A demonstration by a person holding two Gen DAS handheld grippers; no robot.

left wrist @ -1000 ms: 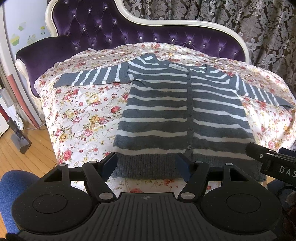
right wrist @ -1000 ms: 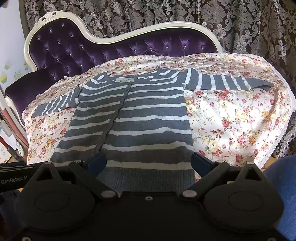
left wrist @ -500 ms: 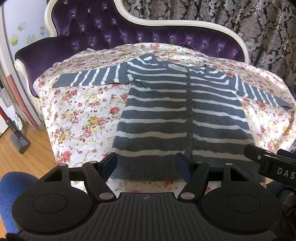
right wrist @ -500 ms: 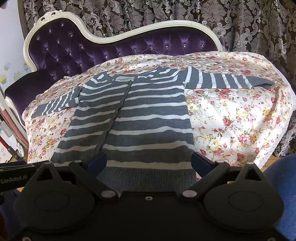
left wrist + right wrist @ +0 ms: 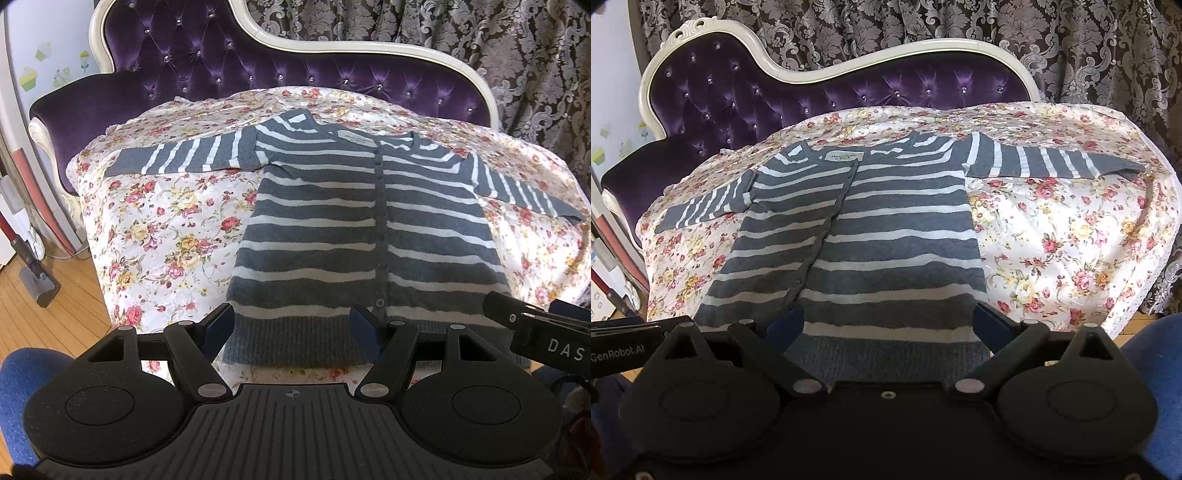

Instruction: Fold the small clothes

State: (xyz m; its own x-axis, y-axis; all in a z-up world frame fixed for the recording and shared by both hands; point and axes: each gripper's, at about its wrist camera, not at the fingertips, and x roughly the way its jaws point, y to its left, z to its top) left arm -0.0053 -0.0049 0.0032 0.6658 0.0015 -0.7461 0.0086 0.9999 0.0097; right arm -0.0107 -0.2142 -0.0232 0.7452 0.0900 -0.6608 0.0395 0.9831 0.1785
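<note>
Striped cardigan (image 5: 369, 236) lies flat on the floral cover (image 5: 166, 229), sleeves spread, buttoned. Left gripper (image 5: 291, 328) and right gripper (image 5: 890, 326) both spread apart (nothing gripped), near its hem.

Each camera is sitting on a gripper and looking forward and down over the near edge of the flowery cover (image 5: 162, 236). The left one is looking from the left side, the right one from the right. Both are seeing the same striped cardigan (image 5: 332, 229) (image 5: 871, 236), close up, and the purple sofa back (image 5: 738, 96) and curtain (image 5: 1071, 44) far behind.
</note>
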